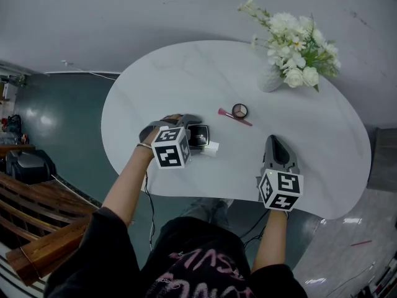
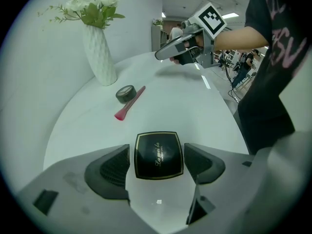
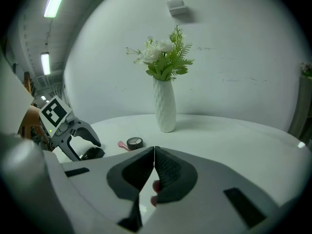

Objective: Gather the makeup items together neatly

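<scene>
Nearest the person, the right tongs (image 3: 154, 152) hovered low by the near edge of the table (image 1: 186, 73). Their jaws were pressed flat together with no makeup between them, so this hand had no part in the gathering at that point.

A little further in, on the person's left, the left tongs (image 2: 157, 167) pointed steeply down over the black compact (image 1: 199, 135). Their jaws stood apart, one on each side of it. The compact lay flat on the table, with a sliver of white showing by the left pad, so it looked framed rather than squeezed.

The compact was square with rounded corners. It had a glossy black lid, a thin gold line round the rim and a gold script name across the middle. It seemed closed, hard and slick, so probably easy to slide on the smooth top.

Beyond it, towards the middle of the table, the pink brush (image 1: 234, 117) lay touching the small round eyeshadow pot (image 1: 240, 110). Through the pot's clear lid, pale and brown shades showed. These two already made a pair.

Farthest off stood the white ribbed vase (image 1: 270, 78) of white flowers (image 1: 294, 48), clear of the makeup.

By my reading, the job was partly done. The brush and pot sat together, while the compact remained apart from them and had not yet been brought across and squared up beside them.
</scene>
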